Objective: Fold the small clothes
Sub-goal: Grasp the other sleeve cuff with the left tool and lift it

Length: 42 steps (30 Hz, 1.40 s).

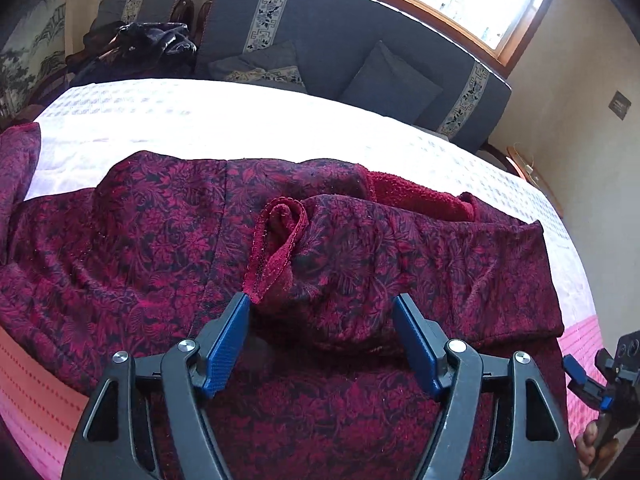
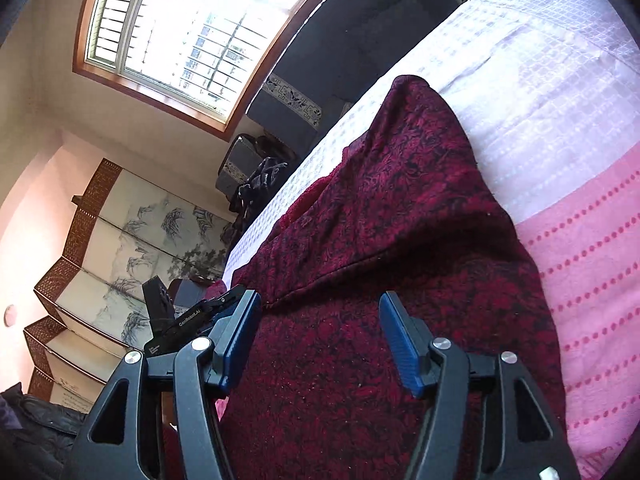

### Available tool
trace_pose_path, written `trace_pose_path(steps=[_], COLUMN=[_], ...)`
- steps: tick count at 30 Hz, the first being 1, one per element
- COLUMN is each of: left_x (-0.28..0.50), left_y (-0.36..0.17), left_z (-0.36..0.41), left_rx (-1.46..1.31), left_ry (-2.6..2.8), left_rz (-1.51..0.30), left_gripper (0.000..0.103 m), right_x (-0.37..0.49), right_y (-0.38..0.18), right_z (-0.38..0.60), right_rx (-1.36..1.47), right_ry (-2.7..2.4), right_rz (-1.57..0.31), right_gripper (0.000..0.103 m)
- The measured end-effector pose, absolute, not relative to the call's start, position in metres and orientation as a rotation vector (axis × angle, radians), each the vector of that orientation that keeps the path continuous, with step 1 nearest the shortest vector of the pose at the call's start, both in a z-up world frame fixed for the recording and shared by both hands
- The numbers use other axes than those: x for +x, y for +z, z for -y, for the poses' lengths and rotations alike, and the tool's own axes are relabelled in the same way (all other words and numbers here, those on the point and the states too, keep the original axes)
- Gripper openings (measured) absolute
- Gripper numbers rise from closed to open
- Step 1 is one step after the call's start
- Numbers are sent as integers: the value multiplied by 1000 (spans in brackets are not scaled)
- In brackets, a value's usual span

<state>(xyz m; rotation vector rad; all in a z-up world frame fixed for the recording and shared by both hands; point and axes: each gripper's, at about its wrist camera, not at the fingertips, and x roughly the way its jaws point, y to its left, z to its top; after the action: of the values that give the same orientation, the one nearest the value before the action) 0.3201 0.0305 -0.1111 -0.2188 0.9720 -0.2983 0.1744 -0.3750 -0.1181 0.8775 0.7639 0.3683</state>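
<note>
A dark red floral garment (image 1: pixel 168 240) lies spread and partly folded on the bed, with a rolled cuff (image 1: pixel 280 240) sticking up at its middle and plain red lining (image 1: pixel 416 196) showing behind. My left gripper (image 1: pixel 322 300) is open just above the garment, its left fingertip beside the cuff's lower end. My right gripper (image 2: pixel 318 300) is open over the garment's right part (image 2: pixel 400 208), holding nothing. It also shows at the right edge of the left wrist view (image 1: pixel 576 372).
The bed has a white waffle cover (image 1: pixel 240 120) and a pink dotted blanket (image 2: pixel 592 264) at the near edge. A blue-grey sofa with cushions (image 1: pixel 360 48) stands behind the bed under a window. A folding screen (image 2: pixel 120 248) stands to the side.
</note>
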Motion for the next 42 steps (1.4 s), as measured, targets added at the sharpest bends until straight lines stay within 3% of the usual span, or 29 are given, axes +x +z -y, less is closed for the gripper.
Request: trace_pose_path(steps=[1,3,5,8,17,19,21,22,25,27,29,33,35,36,42], left_x=[324,327,331,329,314,312,308,308,308,308,305,287,272,265,265], left_y=[-115,-120,-125,-124,-124,-128,-131,-132,-133,-133,-130,-108,-90,-82,-48], left_z=[-29,-27,-25,-30,-37,-34,-33,-33,-36,-41,-52,-84,-109,-125,-226], left_rx=[-227,-240,-243,-255,-198,-202,-191,-191,-202,-230,-273,-352,-392,-412,-395], left_ry=[-298,-293,-277,-263,-209,-200,-191,-190,-187,-201,-204,-201,-191,-162,52], left_rz=[-965,-952,-963,-936,-888,-890,-876,-873,-874,-879,-876,-815,-752,-718,-671], left_gripper=[70,55,21,15,14,14,14,14,19,22,36,50,71,74,78], right_x=[171,165,165,168,174,184,197,205,229,235,238,239,232,228,209], right_y=[-118,-120,-122,-128,-114,-108,-105,-107,-126,-137,-135,-126,-117,-112,-98], right_z=[378,383,386,393,424,425,419,414,397,389,383,378,371,366,328], right_rx=[865,832,817,860,908,883,804,763,658,602,545,550,543,537,504], right_ry=[366,357,348,336,250,245,221,208,162,142,123,143,175,193,309], right_rz=[-762,-758,-758,-748,-644,-634,-664,-697,-836,-881,-894,-892,-858,-845,-830], right_gripper=[60,60,60,60,60,55,38,34,30,19,18,21,22,24,25])
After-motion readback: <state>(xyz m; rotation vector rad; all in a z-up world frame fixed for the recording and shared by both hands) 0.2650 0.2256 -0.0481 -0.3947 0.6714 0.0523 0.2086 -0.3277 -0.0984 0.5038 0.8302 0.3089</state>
